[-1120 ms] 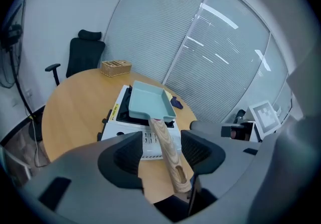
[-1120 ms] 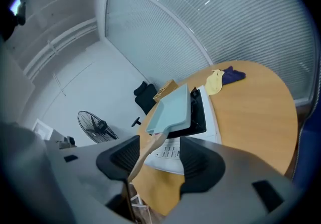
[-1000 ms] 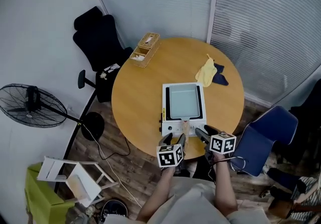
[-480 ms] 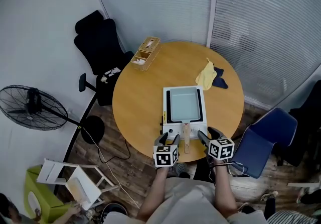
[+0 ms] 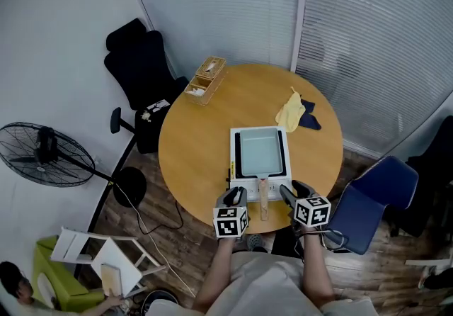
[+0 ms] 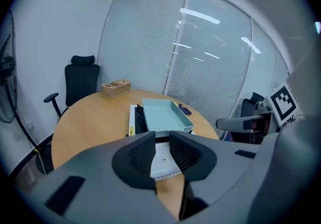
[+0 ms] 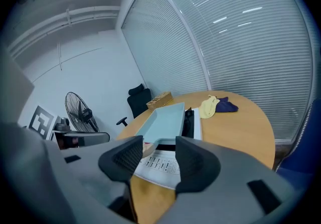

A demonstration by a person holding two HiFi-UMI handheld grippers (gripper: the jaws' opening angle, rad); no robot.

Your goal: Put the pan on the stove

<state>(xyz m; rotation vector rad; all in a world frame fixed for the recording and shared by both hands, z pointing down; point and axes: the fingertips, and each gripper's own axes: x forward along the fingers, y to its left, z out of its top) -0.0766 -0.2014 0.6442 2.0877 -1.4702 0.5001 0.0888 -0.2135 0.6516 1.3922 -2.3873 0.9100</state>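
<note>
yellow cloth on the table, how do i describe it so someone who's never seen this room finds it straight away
Find the round wooden table, then the white stove carrying a pale teal pan. Past the stove's far right corner, toward the blinds, two crumpled cloths lie together; the yellow cloth is the pale one nearer the stove, beside a dark blue cloth.

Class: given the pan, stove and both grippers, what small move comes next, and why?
Probably none on the pan: it sits on the stove. Left gripper and right gripper are empty, jaws closing, so likely just draw them back.
</note>
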